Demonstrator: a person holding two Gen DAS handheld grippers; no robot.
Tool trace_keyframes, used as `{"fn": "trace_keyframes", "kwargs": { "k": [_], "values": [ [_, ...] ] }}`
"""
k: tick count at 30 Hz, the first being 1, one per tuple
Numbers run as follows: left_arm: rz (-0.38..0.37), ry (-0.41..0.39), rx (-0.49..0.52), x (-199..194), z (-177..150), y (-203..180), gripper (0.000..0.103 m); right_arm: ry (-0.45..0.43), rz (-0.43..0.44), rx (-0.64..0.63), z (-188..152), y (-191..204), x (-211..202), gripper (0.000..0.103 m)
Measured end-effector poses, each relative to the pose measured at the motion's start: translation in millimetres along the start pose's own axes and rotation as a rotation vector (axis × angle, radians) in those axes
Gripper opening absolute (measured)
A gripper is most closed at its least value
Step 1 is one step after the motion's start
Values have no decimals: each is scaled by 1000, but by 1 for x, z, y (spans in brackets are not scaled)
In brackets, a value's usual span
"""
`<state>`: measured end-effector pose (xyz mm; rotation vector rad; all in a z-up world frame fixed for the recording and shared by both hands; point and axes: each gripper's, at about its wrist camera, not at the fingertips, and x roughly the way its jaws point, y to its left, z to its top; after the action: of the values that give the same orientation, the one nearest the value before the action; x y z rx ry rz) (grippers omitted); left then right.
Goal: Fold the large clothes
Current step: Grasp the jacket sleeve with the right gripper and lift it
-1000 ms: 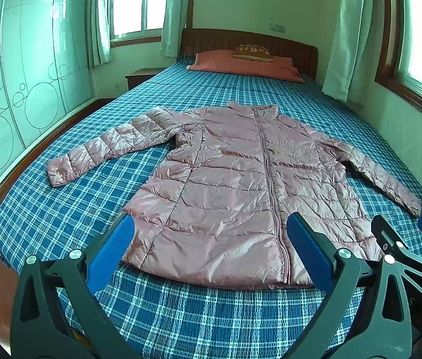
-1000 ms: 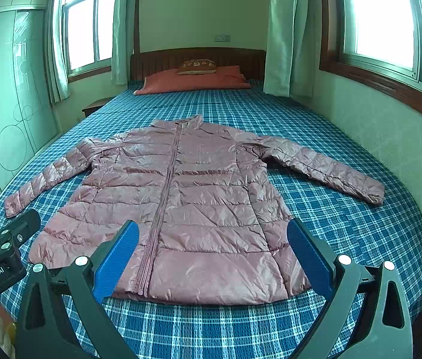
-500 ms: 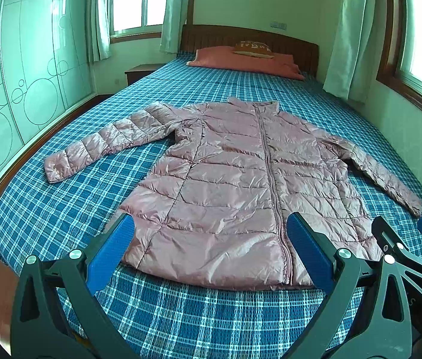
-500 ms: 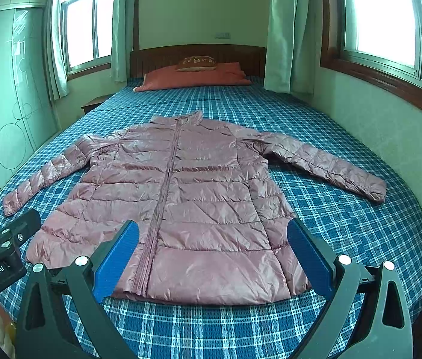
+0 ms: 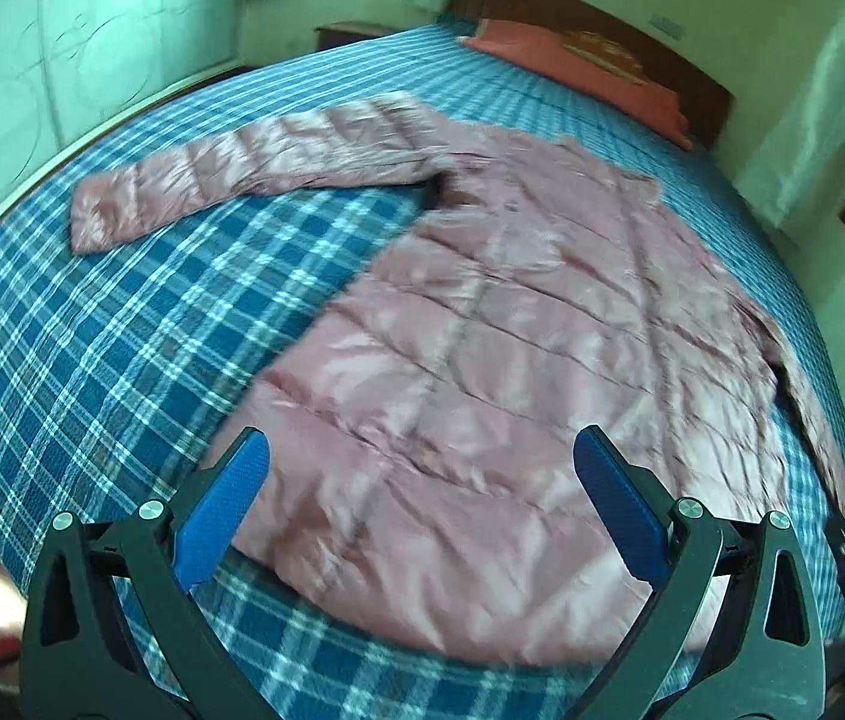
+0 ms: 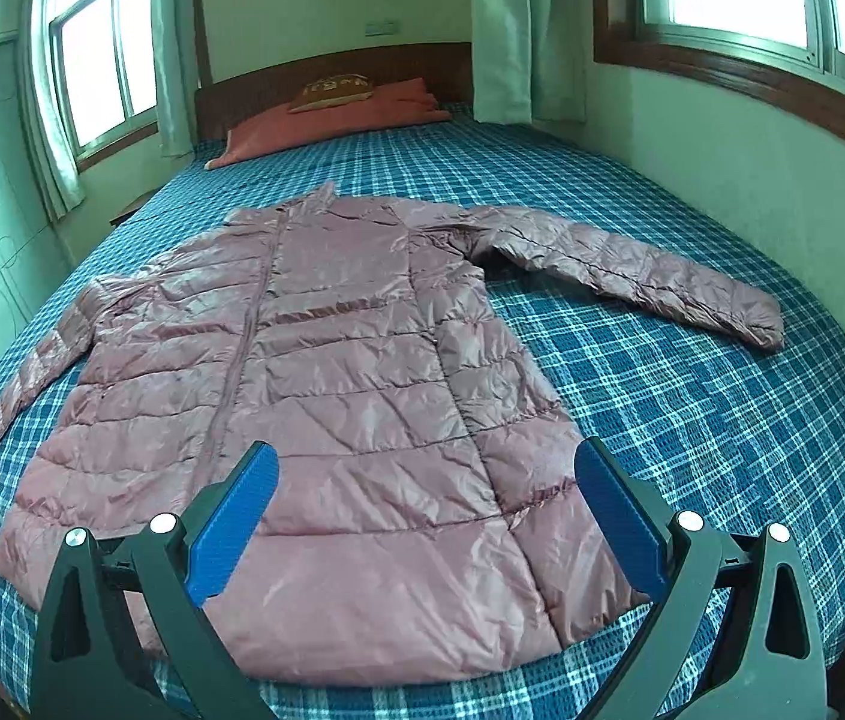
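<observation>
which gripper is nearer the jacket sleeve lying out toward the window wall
Right. The right gripper hovers open over the hem on that sleeve's side; the left gripper is over the hem's opposite end, across the jacket.

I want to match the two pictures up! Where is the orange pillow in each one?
Left wrist view: the orange pillow lies near the top, right of middle, against the headboard, a bit blurred.
Right wrist view: the orange pillow lies in the upper part, left of middle, at the head of the bed.
Shared landmark: the pink jacket spread flat on the blue checked bedspread.
</observation>
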<state>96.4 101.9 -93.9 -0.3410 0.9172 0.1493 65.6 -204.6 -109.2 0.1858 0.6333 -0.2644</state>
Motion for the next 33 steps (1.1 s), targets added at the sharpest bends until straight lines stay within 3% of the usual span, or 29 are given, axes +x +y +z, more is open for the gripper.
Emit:
{"fn": "trace_keyframes", "kwargs": {
  "k": [3,9,17,20,22,27,33],
  "values": [
    [55,-13,-108,20,14,32,101,-17,-39,73,9,-30,20,98],
    [242,-29,-309,54,38,97,101,-4,-90,223,30,-96,57,98],
    [504,-75,-394,78,56,152,101,-78,-34,577,44,-205,89,97],
    [552,-73,-417,88,60,166,101,-108,-27,692,43,-241,99,92],
    [586,-61,-419,93,60,170,101,-98,-12,764,41,-259,109,74],
    [625,-79,-395,100,61,171,101,-133,66,911,31,-292,130,73],
    [652,-99,-395,99,66,167,101,-255,124,1022,22,-316,136,73]
  ]
}}
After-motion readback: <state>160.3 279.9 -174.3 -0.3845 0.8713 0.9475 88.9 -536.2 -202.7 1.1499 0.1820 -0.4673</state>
